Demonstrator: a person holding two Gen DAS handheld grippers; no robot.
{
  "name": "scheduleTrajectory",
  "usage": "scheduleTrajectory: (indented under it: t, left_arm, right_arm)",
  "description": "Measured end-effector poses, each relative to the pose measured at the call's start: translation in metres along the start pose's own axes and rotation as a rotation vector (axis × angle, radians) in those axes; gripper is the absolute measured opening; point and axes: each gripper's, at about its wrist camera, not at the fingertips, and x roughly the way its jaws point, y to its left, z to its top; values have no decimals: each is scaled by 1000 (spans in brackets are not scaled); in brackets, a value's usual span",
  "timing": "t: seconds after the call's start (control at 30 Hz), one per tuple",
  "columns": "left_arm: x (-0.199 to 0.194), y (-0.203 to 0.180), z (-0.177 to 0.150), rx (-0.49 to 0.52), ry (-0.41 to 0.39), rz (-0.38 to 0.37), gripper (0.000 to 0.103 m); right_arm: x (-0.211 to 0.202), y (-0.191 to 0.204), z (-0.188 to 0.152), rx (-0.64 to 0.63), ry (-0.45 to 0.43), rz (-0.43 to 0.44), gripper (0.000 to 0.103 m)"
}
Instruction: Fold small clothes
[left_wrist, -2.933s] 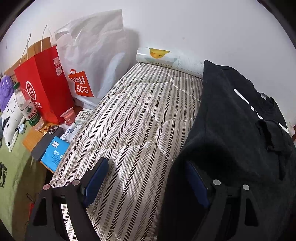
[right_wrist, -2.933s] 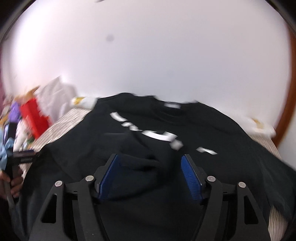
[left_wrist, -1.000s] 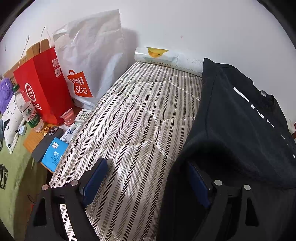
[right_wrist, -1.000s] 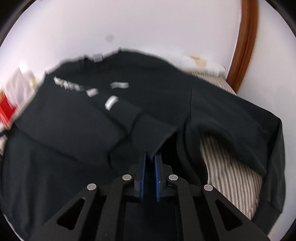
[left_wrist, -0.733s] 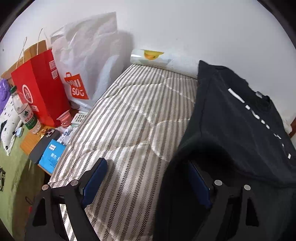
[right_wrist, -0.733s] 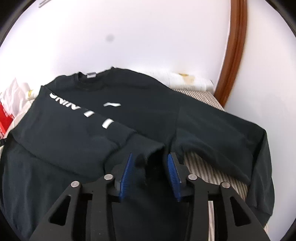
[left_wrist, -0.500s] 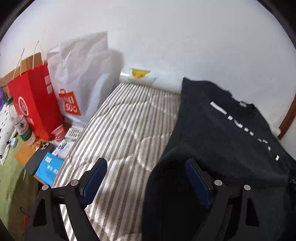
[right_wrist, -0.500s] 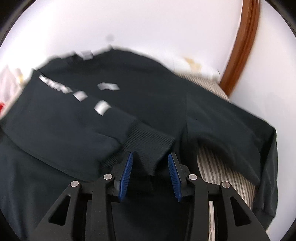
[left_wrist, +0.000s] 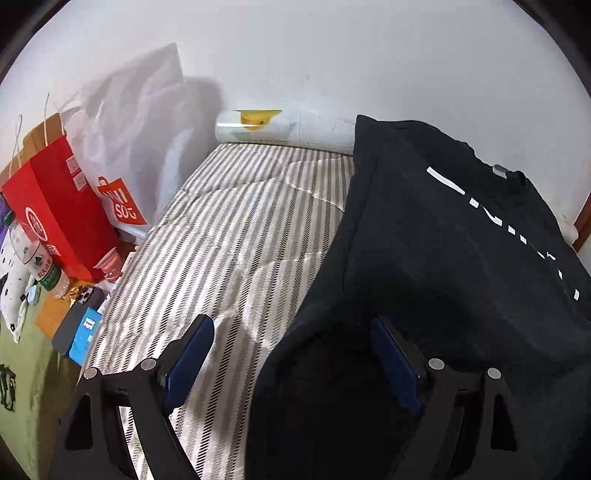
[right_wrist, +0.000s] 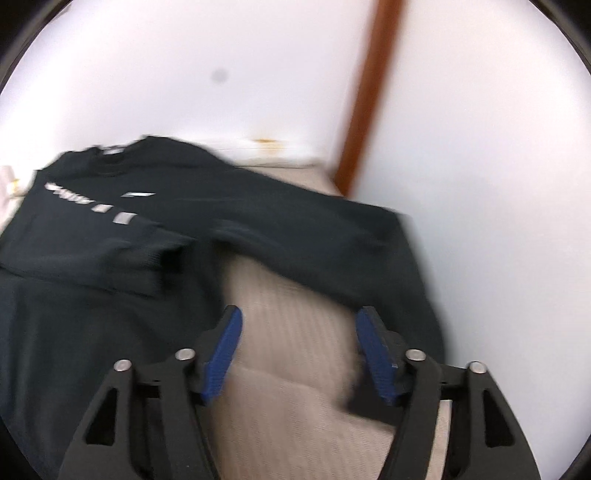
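A black sweatshirt (left_wrist: 443, 240) with white lettering lies flat on the striped mattress (left_wrist: 229, 240). One sleeve (right_wrist: 122, 254) is folded across its chest, and the other sleeve (right_wrist: 332, 243) stretches out to the right. My left gripper (left_wrist: 291, 354) is open over the sweatshirt's left edge, its right finger above the black cloth and its left finger above bare mattress. My right gripper (right_wrist: 299, 350) hovers between the body and the outstretched sleeve. Its jaws are opening, with only mattress (right_wrist: 295, 295) between them. The right wrist view is blurred.
Left of the bed stand a red paper bag (left_wrist: 55, 214), a white shopping bag (left_wrist: 136, 147), a water bottle (left_wrist: 37, 262), a phone (left_wrist: 77, 317) and a blue box (left_wrist: 83, 336). A white roll (left_wrist: 258, 129) lies against the wall. A brown wooden frame (right_wrist: 369, 92) rises at the right.
My right gripper has let go of the folded sleeve's cuff, opened, and swung right toward the outstretched sleeve. My left gripper has stayed open and shifted a little.
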Motion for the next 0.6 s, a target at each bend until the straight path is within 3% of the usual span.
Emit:
scheduleTrajectory:
  t: [0.07, 0.3, 0.47, 0.5, 0.53, 0.57, 0.6]
  left_arm:
    - [-3, 2, -3, -6, 1, -1, 86]
    - [-31, -2, -15, -38, -7, -26, 85]
    - [-66, -5, -36, -10, -29, -26, 85]
    - [-75, -4, -42, -8, -38, -20, 85]
    - [-80, -3, -45, -8, -40, -20, 85]
    - [-85, -1, -49, -8, -40, -23, 85]
    - [-92, 0, -55, -6, -39, -27, 85]
  right_arm:
    - [0, -23, -15, 7, 9, -36, 79]
    - [57, -52, -48, 64, 181, 8, 80]
    - [70, -62, -51, 147, 173, 7, 80]
    - [70, -64, -51, 152, 173, 11, 75]
    - [70, -65, -51, 148, 165, 12, 53]
    - [69, -66, -51, 133, 157, 10, 41]
    - [69, -67, -50, 124, 157, 16, 23]
